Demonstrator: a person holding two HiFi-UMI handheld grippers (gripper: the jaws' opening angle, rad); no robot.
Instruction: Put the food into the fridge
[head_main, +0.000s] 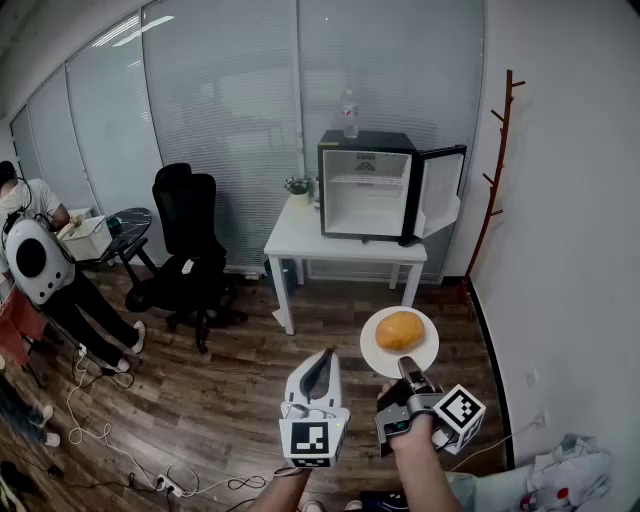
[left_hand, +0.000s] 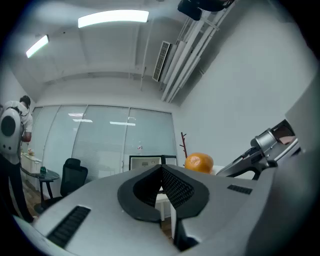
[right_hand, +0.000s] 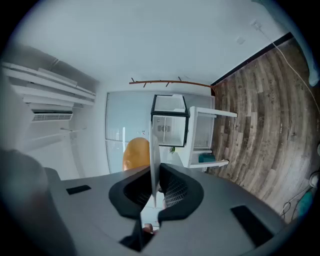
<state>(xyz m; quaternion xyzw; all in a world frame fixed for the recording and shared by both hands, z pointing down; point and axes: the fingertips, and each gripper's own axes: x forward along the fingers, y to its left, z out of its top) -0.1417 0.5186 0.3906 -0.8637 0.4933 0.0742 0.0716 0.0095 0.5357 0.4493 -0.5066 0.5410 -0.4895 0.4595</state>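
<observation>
1. Two grippers are held out over the wooden floor (head_main: 230, 400), both pointing roughly level toward the far wall.
2. Left gripper (head_main: 324, 357) (left_hand: 161, 172): jaws closed together with nothing between them.
3. Right gripper (head_main: 405, 364) (right_hand: 155, 182): jaws clamped on the near edge of a white plate (head_main: 375, 352) (right_hand: 155, 150), which it carries in the air, well short of the surface (head_main: 300, 238).
4. Food (head_main: 400, 330) (left_hand: 199, 162) (right_hand: 136, 154): one round orange piece lying about the middle of the plate.
5. Fridge (head_main: 365, 185) (right_hand: 169, 120): a small black unit on the right part of the white surface, its door (head_main: 438, 192) swung open to the right and the white inside showing.
6. Bottle (head_main: 349, 113): upright on top of the fridge.
7. Plant (head_main: 298, 190): a small pot near the surface's back edge, just left of the fridge.
8. Chair (head_main: 188, 235): black, on the floor left of the surface.
9. Person (head_main: 40, 262): at the picture's left edge, bent over a small dark side table.
10. Coat stand (head_main: 500, 150): against the right wall, beside the fridge door.
</observation>
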